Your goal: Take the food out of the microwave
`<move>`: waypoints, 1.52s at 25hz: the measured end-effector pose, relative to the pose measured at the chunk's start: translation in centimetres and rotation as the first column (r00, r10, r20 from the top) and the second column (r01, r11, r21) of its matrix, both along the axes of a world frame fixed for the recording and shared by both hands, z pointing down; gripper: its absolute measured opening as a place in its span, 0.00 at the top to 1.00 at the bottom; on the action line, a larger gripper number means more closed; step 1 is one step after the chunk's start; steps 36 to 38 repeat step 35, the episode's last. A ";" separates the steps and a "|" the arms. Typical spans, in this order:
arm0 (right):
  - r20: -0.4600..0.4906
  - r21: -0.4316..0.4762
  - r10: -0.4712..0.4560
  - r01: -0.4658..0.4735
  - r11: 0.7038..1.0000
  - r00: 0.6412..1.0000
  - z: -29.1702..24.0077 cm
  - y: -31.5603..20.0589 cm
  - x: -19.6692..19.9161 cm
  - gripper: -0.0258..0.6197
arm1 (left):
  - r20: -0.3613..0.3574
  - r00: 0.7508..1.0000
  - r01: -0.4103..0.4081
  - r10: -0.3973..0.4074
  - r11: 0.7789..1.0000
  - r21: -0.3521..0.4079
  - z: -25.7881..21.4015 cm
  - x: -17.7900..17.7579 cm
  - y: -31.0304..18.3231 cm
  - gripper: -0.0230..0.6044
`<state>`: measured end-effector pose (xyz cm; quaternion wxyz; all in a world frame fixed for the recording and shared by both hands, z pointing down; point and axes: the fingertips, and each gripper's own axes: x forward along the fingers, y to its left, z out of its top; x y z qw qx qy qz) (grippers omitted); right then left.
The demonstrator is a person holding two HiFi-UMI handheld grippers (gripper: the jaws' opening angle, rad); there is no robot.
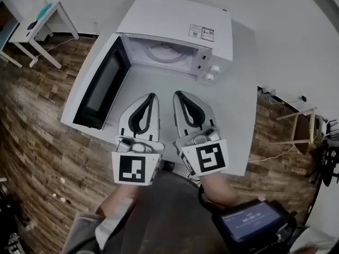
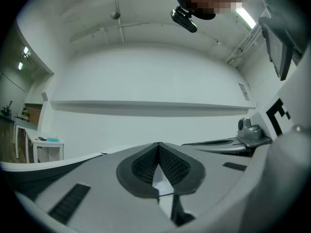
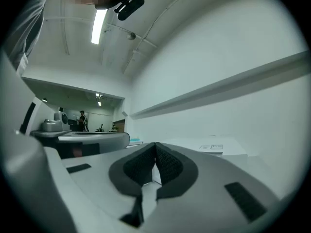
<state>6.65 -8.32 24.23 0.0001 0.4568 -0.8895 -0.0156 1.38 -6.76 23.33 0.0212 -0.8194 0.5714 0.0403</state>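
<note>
A white microwave point(image 1: 175, 23) stands at the back of a white table point(image 1: 238, 115). Its door point(image 1: 100, 86) hangs open to the left. Inside the lit cavity I see a round glass turntable point(image 1: 164, 52), and I cannot make out any food on it. My left gripper point(image 1: 152, 96) and right gripper point(image 1: 178, 93) are side by side in front of the opening, both pointing at it and apart from it. In the left gripper view the left gripper point(image 2: 158, 143) has its pads together with nothing between them. The right gripper point(image 3: 155, 143) is likewise shut and empty, with the microwave's top point(image 3: 214, 148) beyond it.
A small white desk point(image 1: 42, 25) stands on the wooden floor at the far left. A wooden frame point(image 1: 302, 126) and cables sit by the wall at the right. A device with a lit screen point(image 1: 249, 221) hangs at the person's waist.
</note>
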 end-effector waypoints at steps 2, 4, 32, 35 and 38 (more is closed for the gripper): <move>-0.013 0.011 -0.001 0.001 1.000 1.000 -0.2 0.1 0.0 0.95 | -0.003 1.000 0.009 -0.009 1.000 0.010 -0.4 -0.2 0.4 0.95; -0.020 0.019 -0.001 0.001 1.000 1.000 -0.4 0.2 0.1 0.95 | -0.006 1.000 0.023 -0.023 1.000 0.015 -0.6 -0.7 0.8 0.95; -0.043 0.053 0.002 0.000 0.999 0.999 -0.9 0.9 0.2 0.95 | 0.024 0.999 0.043 -0.044 0.999 0.027 -1.0 -1.9 1.0 0.95; -0.050 0.074 0.004 0.000 0.997 0.999 -1.0 0.8 0.1 0.95 | 0.028 0.999 0.043 -0.044 0.999 0.026 -0.8 -1.8 0.9 0.95; -0.050 0.074 0.004 0.000 0.997 0.999 -1.0 0.8 0.1 0.95 | 0.028 0.999 0.043 -0.044 0.999 0.026 -0.8 -1.8 0.9 0.95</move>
